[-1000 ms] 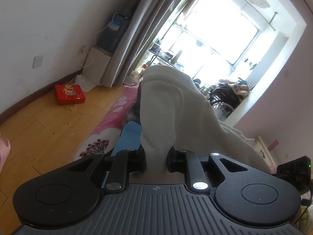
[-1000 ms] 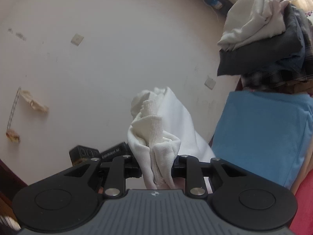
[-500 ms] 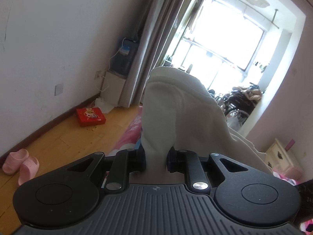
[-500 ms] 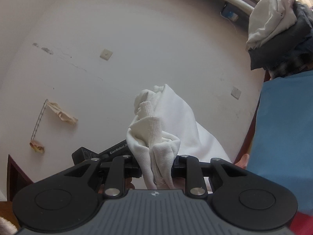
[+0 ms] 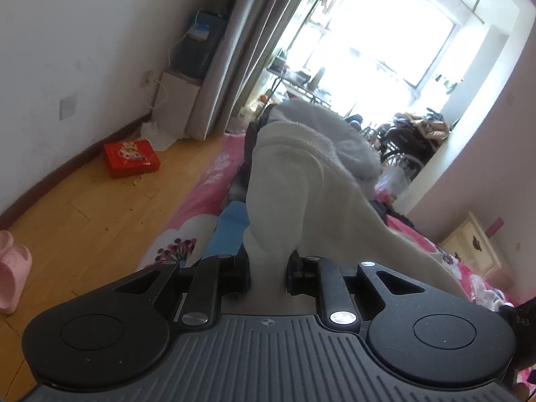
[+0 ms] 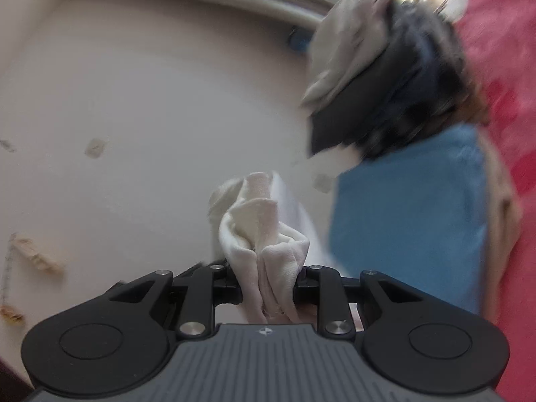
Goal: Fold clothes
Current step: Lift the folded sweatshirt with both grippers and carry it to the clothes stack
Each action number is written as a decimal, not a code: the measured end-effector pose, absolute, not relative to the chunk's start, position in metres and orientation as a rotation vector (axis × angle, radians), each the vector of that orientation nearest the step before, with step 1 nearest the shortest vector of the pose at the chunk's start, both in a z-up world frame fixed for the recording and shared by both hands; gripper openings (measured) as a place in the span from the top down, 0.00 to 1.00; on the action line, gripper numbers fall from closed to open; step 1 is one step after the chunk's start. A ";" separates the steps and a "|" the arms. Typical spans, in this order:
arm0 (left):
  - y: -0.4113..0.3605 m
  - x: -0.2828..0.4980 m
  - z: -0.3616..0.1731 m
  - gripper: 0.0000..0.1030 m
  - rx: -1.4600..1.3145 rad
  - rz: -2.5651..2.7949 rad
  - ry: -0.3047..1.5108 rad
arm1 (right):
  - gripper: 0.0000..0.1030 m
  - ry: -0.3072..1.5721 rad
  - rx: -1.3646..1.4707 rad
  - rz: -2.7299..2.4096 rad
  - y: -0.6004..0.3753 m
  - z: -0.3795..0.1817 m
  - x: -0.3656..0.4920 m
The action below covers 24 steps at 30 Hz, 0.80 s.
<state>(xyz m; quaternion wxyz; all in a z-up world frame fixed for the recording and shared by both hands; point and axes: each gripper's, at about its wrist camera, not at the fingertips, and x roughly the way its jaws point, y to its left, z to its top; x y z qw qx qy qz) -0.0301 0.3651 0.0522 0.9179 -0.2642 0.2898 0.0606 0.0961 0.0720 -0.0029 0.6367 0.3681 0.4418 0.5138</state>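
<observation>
A cream-white garment [image 5: 294, 184] is held up off the bed by both grippers. My left gripper [image 5: 268, 273] is shut on a bunched edge of it, and the cloth drapes away to the right. My right gripper [image 6: 268, 284] is shut on another bunched part of the white garment [image 6: 258, 231], which stands up between its fingers. A folded blue cloth [image 6: 408, 214] lies on the bed, with a pile of dark and pale clothes [image 6: 378, 87] beyond it. The right wrist view is blurred by motion.
A pink flowered bedspread [image 5: 201, 207] covers the bed under the grippers. To the left is wooden floor with a red box [image 5: 130, 159] and pink slippers [image 5: 11, 268]. Grey curtains [image 5: 234, 50], a bright window and a cream bedside cabinet [image 5: 475, 248] lie beyond.
Both grippers have tilted down with the garment: the left view shows more bed and floor, and the right view has swung so the blue cloth and clothes pile come back toward centre.
</observation>
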 end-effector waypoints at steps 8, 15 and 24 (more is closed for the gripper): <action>0.388 0.012 0.013 0.84 -0.613 0.084 0.659 | 0.76 1.100 0.864 1.040 0.071 -0.064 0.159; 0.386 0.008 0.019 0.84 -0.708 0.023 0.645 | 0.77 1.144 0.966 1.036 0.057 -0.078 0.168; 0.386 0.041 0.007 0.83 -0.703 -0.003 0.713 | 0.77 1.133 0.944 1.014 0.048 -0.066 0.175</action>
